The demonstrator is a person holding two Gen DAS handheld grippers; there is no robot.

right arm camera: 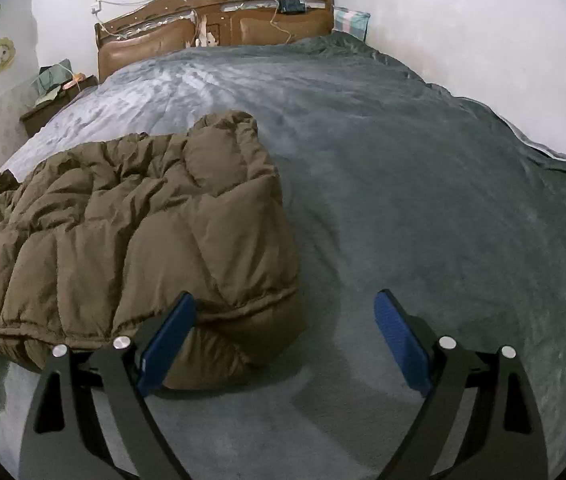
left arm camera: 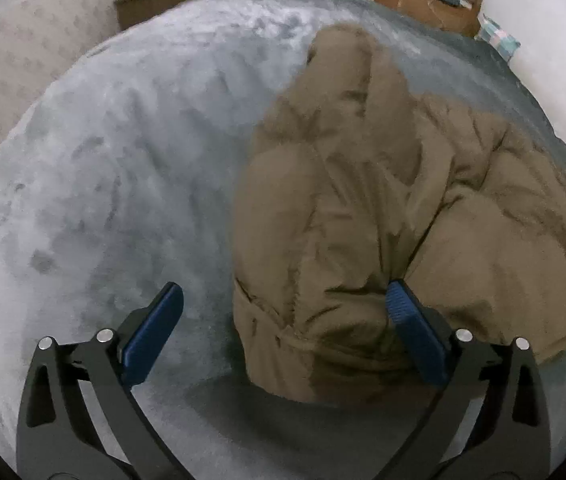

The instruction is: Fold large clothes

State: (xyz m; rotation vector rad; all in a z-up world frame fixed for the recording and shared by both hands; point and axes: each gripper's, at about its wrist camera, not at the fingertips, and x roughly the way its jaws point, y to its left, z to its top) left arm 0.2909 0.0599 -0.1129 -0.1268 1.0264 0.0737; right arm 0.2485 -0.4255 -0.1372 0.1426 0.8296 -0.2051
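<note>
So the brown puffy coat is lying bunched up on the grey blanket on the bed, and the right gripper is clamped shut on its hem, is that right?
Not quite. The right gripper is open, not clamped: the right wrist view shows its fingers spread wide, with only the coat's corner reaching between them. The brown puffy coat does lie bunched up on the grey blanket.

Parts hidden, cut off or blurred

The brown padded coat (right arm camera: 123, 236) runs off the left edge of the right wrist view and off the right edge of the left wrist view (left arm camera: 383, 208) — its full outline is unseen. The left wrist picture is soft with blur; the small dark object on the headboard (right arm camera: 219, 24) and the nightstand clutter (right arm camera: 57, 78) — too small to identify.
</note>
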